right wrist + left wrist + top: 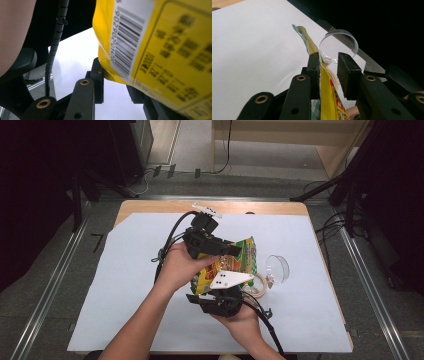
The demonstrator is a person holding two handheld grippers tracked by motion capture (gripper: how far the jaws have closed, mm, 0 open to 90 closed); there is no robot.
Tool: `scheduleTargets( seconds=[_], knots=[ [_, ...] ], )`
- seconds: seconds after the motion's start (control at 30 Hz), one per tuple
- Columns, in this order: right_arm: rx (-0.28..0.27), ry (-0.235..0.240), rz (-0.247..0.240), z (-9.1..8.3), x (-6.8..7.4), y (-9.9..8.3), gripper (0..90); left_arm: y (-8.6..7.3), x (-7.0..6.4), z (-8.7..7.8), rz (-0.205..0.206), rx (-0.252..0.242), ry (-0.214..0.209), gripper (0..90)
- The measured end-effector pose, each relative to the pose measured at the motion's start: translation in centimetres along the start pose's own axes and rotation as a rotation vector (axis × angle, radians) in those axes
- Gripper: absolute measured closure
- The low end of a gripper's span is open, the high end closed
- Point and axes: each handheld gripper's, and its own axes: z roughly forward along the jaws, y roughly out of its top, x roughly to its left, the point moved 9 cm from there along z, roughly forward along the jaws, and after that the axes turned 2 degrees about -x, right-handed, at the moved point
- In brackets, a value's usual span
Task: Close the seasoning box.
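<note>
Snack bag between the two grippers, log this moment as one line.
snack bag: lifted between both grippers | left gripper: open, bag edge against one jaw | right gripper: open around bag corner | clear round lid: on table

Both forearms meet over the white table sheet; left gripper above right gripper, jaws parted.

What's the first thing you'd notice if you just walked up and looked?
The bright yellow snack bag, held up over the middle of the white table cover between the two hand-held grippers. The left hand-held gripper has the bag's edge between its open jaws. Just right of the bag lies a clear round lid.
</note>
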Motion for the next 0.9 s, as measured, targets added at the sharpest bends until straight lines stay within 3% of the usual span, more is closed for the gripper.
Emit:
scheduleTargets(
  seconds=[0.33, 0.9],
  knots=[
    [0.007, 0.014, 0.004, 0.2, 0.38, -0.2, 71.3, -0.41, 0.15, -0.1, -0.018, -0.003, 0.007, 73.4],
    [0.012, 0.0, -0.01, 0.05, 0.16, -0.3, 71.3, -0.38, 0.08, -0.04, -0.014, -0.012, 0.006, 73.3]
  ],
)
